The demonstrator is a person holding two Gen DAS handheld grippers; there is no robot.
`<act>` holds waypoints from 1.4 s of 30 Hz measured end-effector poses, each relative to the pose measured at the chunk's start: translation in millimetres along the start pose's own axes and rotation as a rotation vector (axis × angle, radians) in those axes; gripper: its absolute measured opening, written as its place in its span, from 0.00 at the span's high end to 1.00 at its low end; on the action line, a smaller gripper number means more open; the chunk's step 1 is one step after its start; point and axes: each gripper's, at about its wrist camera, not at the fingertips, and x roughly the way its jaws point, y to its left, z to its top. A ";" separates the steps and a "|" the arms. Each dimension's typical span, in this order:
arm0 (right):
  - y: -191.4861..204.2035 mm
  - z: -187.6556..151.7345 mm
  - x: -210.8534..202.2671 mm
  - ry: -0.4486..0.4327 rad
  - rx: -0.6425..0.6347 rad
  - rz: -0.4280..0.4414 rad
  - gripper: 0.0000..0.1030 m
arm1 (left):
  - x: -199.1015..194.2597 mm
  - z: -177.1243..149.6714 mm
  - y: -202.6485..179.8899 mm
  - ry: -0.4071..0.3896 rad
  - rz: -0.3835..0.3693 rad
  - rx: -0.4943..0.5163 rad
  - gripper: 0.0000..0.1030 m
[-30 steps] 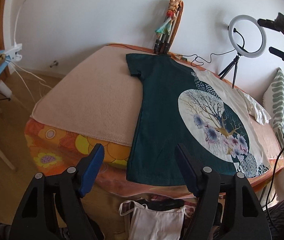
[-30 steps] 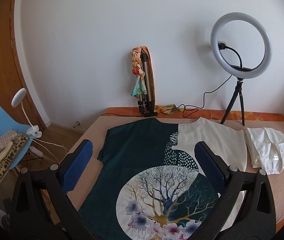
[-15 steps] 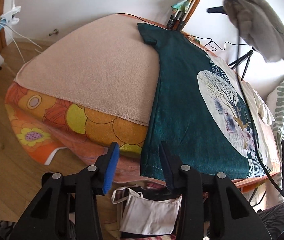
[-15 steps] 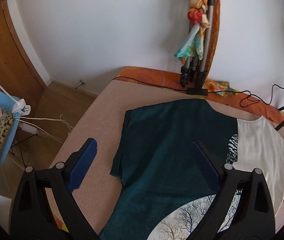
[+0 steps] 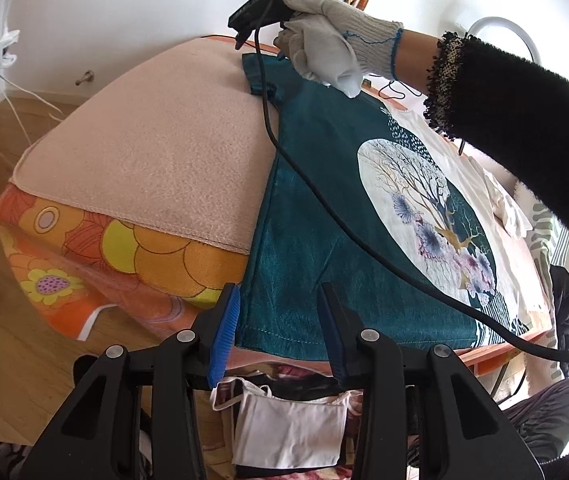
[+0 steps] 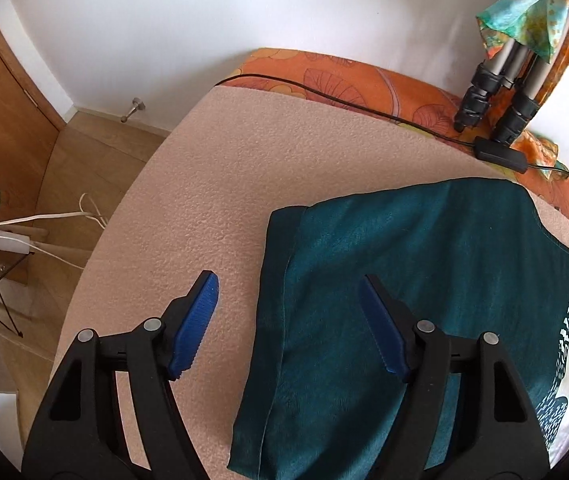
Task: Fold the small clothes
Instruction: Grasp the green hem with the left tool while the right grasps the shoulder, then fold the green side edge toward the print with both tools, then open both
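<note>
A teal T-shirt (image 5: 316, 200) with a round tree print lies flat on the pink blanket (image 5: 156, 140). My left gripper (image 5: 278, 292) straddles the shirt's near left hem corner; its blue pads stand apart, not pressing the cloth. In the right wrist view my right gripper (image 6: 288, 278) hovers over the shirt (image 6: 404, 260) at its short sleeve (image 6: 280, 232). Its jaws are closing, with the sleeve edge between them and untouched. A gloved hand (image 5: 324, 40) carries that gripper at the far end of the shirt in the left wrist view.
The right gripper's black cable (image 5: 324, 208) trails across the shirt. A white folded garment (image 5: 504, 208) lies at the right. A tripod (image 6: 496, 92) and a black adapter (image 6: 500, 154) stand at the wall. A white bag (image 5: 288, 424) hangs below the bed edge.
The right gripper swept down and left from above the shirt to its sleeve, its jaws narrowing. The left gripper sank to the hem corner and its jaws narrowed.
</note>
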 end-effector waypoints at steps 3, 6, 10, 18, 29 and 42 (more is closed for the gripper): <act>6.3 2.7 8.9 0.012 -0.024 -0.012 0.27 | 1.3 -3.3 6.1 0.012 0.029 -0.013 0.64; 12.0 1.5 12.9 0.021 -0.052 -0.034 0.27 | 10.1 -7.3 12.2 0.054 0.052 -0.038 0.64; 18.0 -0.6 22.8 0.041 -0.097 -0.079 0.30 | 14.9 -9.9 13.6 0.075 0.015 -0.063 0.64; 15.3 0.7 27.2 0.057 -0.122 -0.068 0.43 | 14.4 -7.1 5.5 0.049 -0.039 -0.046 0.95; -4.2 -0.5 9.1 0.020 -0.097 -0.109 0.95 | 0.2 -1.3 -9.2 -0.057 -0.018 0.016 0.97; -120.6 -19.2 -90.4 -0.144 0.037 -0.089 0.96 | -3.9 -8.7 -77.2 -0.091 -0.082 0.245 0.97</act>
